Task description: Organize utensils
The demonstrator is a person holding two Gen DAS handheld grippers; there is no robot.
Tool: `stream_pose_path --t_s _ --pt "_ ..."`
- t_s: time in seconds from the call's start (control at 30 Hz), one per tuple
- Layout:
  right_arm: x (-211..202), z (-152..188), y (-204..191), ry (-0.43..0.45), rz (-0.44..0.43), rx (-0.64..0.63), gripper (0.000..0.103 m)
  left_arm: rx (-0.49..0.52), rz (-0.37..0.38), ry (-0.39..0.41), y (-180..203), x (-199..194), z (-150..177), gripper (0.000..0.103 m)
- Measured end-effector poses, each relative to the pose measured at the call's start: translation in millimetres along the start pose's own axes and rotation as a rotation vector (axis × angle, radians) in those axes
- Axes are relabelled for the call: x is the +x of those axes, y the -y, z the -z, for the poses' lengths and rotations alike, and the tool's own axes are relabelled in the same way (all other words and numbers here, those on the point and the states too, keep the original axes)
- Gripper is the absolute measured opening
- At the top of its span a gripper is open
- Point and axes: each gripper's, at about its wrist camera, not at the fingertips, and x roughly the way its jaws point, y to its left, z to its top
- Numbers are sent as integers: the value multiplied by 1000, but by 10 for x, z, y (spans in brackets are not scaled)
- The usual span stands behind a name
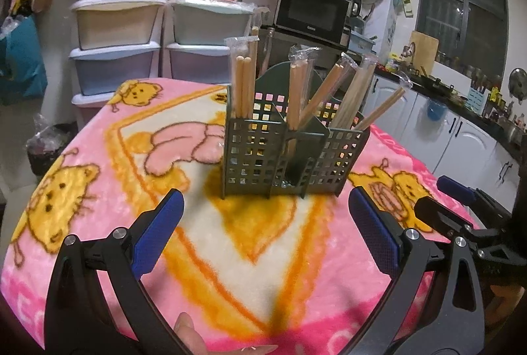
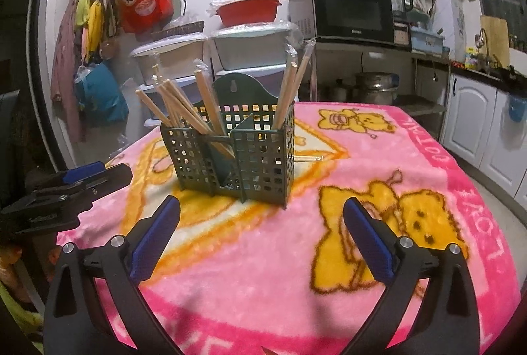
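A dark green perforated utensil holder (image 1: 290, 154) stands upright on the pink blanket (image 1: 230, 256); it also shows in the right wrist view (image 2: 230, 157). Several plastic-wrapped wooden chopstick pairs (image 1: 245, 85) stand in its compartments, some leaning (image 2: 184, 111). One wrapped chopstick pair (image 2: 308, 158) lies flat on the blanket behind the holder's right side. My left gripper (image 1: 266, 210) is open and empty, in front of the holder. My right gripper (image 2: 262, 216) is open and empty, also in front of the holder; it shows at the right edge of the left wrist view (image 1: 461, 206).
The pink cartoon blanket (image 2: 362, 157) covers a round table. Stacked plastic drawers (image 1: 118, 52) and a microwave (image 1: 313, 9) stand behind it. White kitchen cabinets (image 1: 461, 131) run along the right. The left gripper shows at the left of the right wrist view (image 2: 75, 187).
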Motion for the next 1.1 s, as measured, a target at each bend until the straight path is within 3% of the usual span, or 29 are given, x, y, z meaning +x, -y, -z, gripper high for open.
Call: stream_pose_path --t_s 0.43,1.1 --pt "-174 148 -141 171 78 -55 96 5 -22 97 -23 -76 127 92" --pt "-169 165 -117 186 81 -50 96 -3 -24 99 -63 -63 142 92"
